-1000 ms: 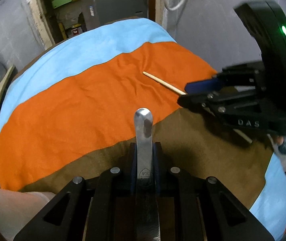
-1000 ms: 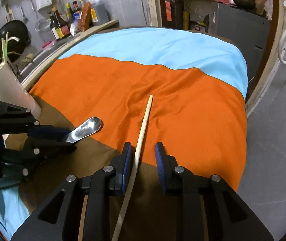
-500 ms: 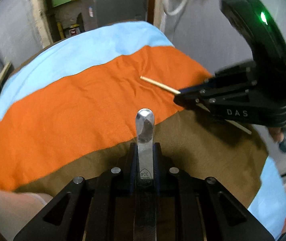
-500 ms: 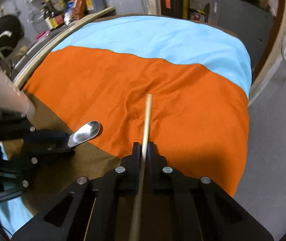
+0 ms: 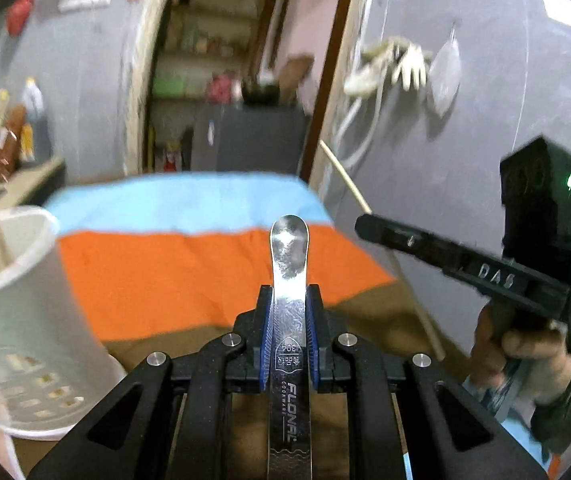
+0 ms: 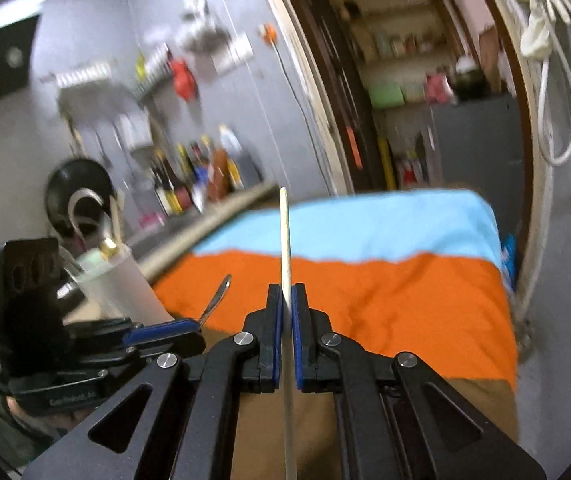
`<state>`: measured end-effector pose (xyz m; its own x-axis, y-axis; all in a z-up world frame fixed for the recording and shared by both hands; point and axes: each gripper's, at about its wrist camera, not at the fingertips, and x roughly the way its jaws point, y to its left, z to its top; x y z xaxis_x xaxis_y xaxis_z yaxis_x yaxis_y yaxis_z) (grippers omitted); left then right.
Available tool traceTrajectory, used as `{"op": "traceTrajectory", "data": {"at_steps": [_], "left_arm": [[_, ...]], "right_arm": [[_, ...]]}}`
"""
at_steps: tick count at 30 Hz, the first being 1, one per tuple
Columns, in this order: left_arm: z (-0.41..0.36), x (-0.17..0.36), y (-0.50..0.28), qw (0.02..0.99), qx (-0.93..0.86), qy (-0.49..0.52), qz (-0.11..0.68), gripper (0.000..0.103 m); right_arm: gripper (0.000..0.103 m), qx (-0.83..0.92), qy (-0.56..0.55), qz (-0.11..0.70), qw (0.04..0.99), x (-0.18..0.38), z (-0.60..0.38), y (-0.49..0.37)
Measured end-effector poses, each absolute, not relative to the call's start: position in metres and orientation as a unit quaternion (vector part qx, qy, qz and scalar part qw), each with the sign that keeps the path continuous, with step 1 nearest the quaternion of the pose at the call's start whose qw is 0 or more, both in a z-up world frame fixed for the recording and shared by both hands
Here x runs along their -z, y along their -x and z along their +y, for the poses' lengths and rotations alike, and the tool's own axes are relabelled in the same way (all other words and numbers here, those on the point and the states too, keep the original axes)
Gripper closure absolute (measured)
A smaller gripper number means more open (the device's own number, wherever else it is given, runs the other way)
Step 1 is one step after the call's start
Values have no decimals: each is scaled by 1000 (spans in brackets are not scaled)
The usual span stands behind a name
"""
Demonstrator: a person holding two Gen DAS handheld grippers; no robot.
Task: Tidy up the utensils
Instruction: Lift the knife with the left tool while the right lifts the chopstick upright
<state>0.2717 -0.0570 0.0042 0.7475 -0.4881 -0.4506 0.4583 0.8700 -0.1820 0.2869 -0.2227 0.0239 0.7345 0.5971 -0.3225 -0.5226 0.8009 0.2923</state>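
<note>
The left claw [image 5: 289, 332] clamps a stiff, slick steel spoon [image 5: 289, 264] by its flat handle. The right claw [image 6: 284, 324] pinches a light, thin wooden chopstick [image 6: 284, 236] partway along its length. Both likely go into the white holder [image 5: 17, 300] at the table's left edge.

Lighting: dim, cool indoor light is falling across both wrist views. Glare: the spoon [image 5: 289, 240] is catching a mottled sheen; a green indicator lamp [image 5: 569, 179] is glowing. Blur: walls, shelves and bottles [image 6: 201, 176] are smearing; the striped cloth [image 6: 365, 288] is softening at its colour edges. Focus: near gripper bodies are staying sharp. Distortion: fisheye curvature is bending the door frame [image 6: 525, 160]; black vignetting is darkening the corners.
</note>
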Motion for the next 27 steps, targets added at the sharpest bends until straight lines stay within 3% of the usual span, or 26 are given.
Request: {"op": "traceTrajectory", "data": {"at_steps": [12,21,27], "left_arm": [[-12,-72,-232,970,205,78,108,91],[55,-122,-215,982,153,86,67,91],[105,-128,-208,990,101,87,49,91]], "right_arm": [[100,-351,-103,60,929,-89,-185,-264],[100,-394,-133,-5,910,-123,-128,-265],[100,-419,-166,-30,892,-125,-86,-270]]}}
